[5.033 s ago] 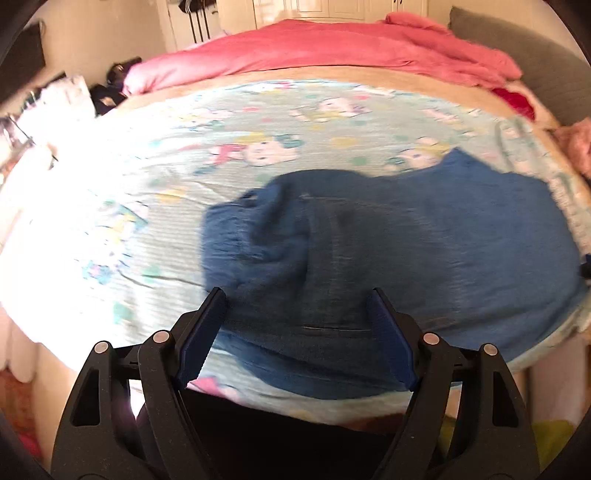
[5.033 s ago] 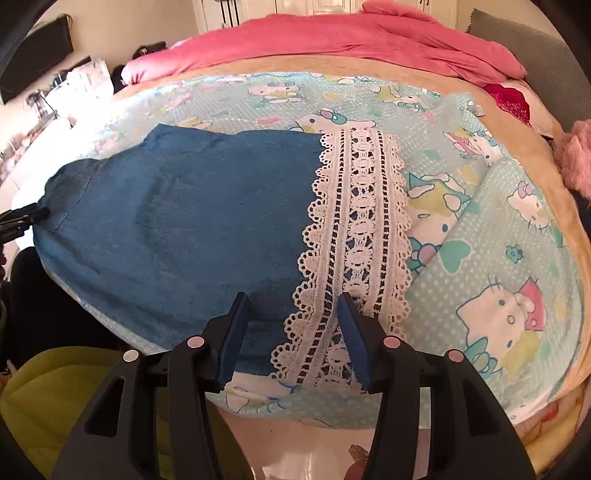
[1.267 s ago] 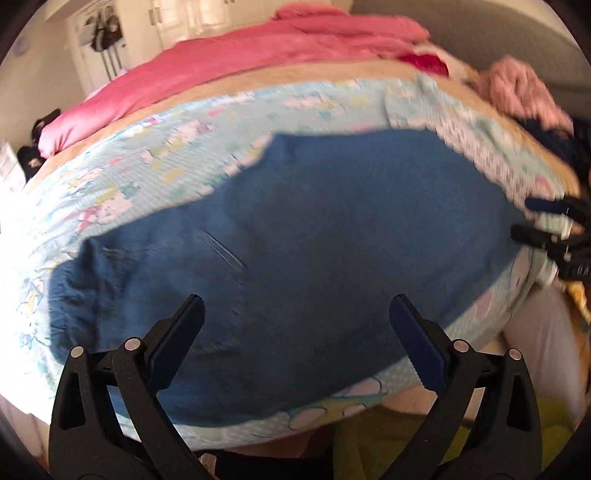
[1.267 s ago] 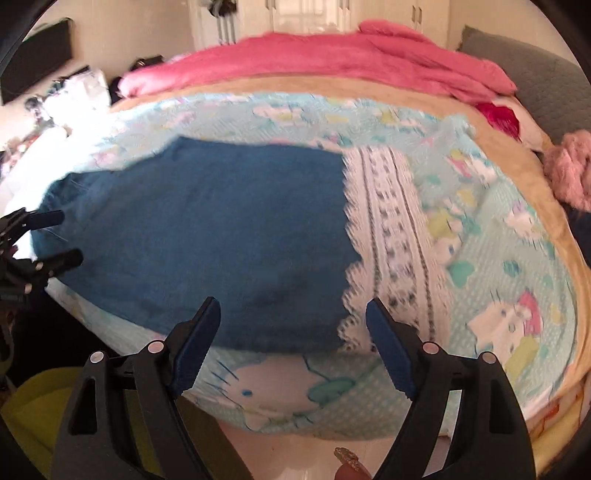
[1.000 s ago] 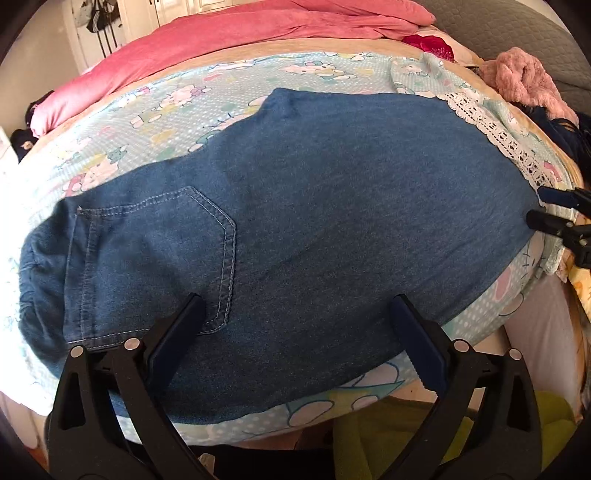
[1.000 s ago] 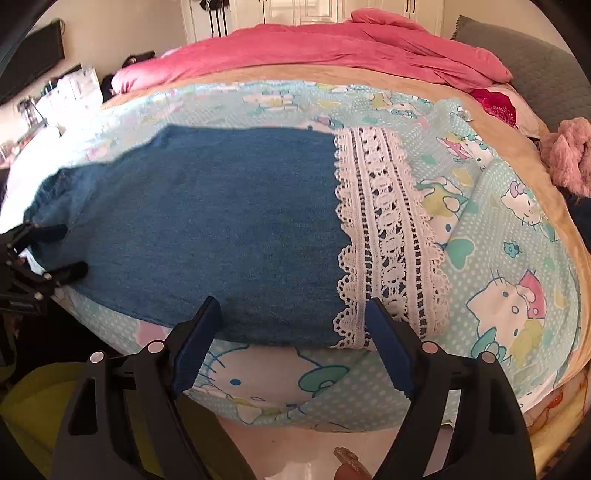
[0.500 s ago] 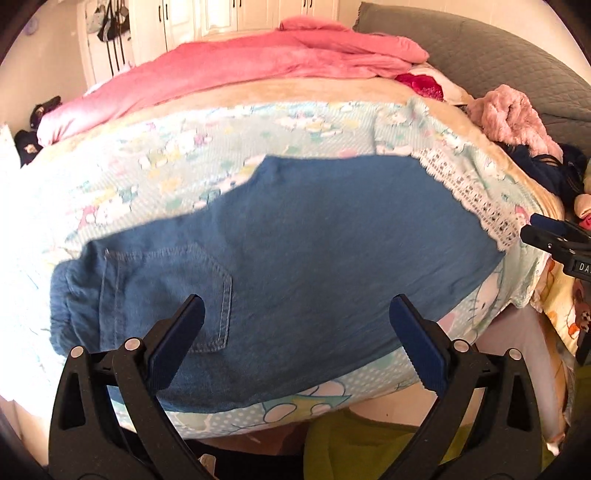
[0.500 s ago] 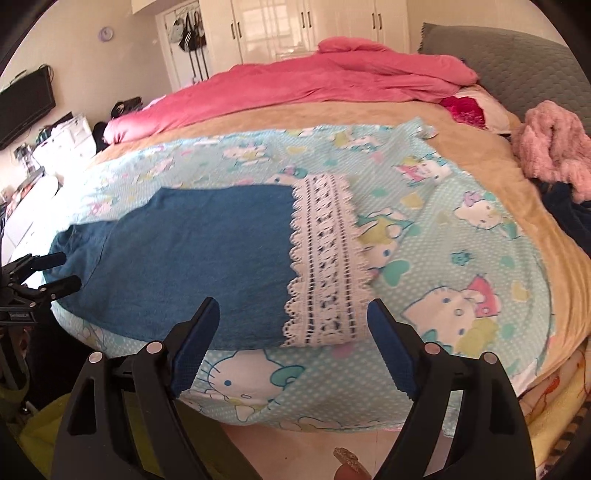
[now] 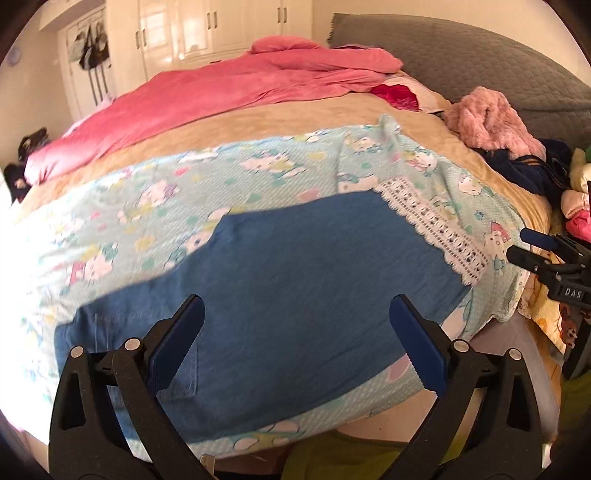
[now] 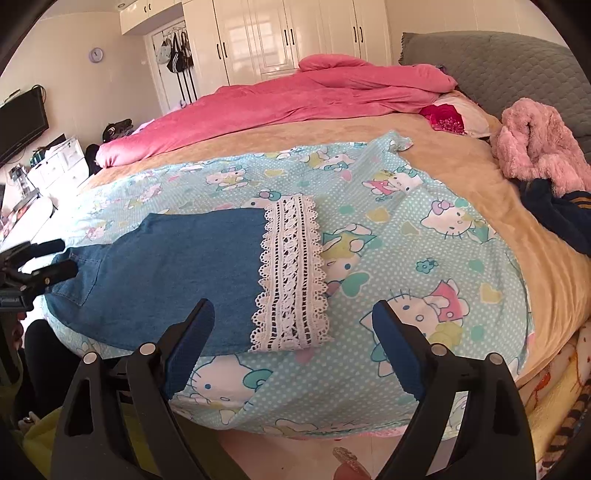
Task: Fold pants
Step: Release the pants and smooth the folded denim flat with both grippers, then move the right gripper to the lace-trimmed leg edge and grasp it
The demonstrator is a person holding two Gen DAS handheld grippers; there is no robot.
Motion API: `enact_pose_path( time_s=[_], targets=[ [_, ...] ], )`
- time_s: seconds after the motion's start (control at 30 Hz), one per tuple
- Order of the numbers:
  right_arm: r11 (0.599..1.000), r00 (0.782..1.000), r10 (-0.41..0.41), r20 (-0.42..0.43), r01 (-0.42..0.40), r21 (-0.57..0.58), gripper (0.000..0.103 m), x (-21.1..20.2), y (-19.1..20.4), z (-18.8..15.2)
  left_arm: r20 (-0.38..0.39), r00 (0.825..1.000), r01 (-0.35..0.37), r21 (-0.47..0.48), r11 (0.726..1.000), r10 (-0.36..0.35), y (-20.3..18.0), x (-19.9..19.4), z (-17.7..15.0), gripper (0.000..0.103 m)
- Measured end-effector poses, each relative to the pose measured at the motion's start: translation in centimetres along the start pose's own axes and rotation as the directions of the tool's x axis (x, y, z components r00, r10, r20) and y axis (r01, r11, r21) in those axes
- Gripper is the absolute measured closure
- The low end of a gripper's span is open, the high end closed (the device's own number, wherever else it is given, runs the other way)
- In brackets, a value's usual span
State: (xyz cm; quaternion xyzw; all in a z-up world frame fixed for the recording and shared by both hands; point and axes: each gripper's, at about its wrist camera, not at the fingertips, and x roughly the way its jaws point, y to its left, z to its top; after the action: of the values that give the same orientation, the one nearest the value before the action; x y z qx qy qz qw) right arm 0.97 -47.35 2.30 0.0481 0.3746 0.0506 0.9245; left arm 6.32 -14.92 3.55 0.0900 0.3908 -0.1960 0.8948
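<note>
Now both tongs, left tongs [image 9: 295,336] & right tongs [image 10: 291,343], hang spread wide w/ nothing gripped. Pants [image 10: 166,277] lie flat at centre-left of right view, lace hem [image 10: 291,273] mid-frame. Next fold: prob. pinch hem corners, carry level toward waist. Bed [image 10: 461,192] has cartoon sheet [image 10: 406,240], pink duvet [image 10: 295,92] upper centre; wardrobes [image 10: 295,33] at top.

left tongs [image 9: 295,332], right tongs [image 10: 291,334]: spread wide, empty.
</note>
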Motion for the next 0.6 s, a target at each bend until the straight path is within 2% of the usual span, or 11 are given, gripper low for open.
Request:
enact_pose_path(
  time_s=[0.43,0.6],
  targets=[
    [0.998,1.000,0.010,0.024,-0.012,0.058,0.017,0.7,-1.5,-0.5,-0.055,0.996,0.068,0.097,0.993,-0.063,-4.8,4.8,4.0,0.009],
    [0.996,0.999,0.050,0.004,-0.051,0.080,0.016,2.4,-1.4,-0.9,-0.095,0.993,0.082,0.132,0.988,-0.070,-5.9,7.6,5.4,0.009]
  ],
)
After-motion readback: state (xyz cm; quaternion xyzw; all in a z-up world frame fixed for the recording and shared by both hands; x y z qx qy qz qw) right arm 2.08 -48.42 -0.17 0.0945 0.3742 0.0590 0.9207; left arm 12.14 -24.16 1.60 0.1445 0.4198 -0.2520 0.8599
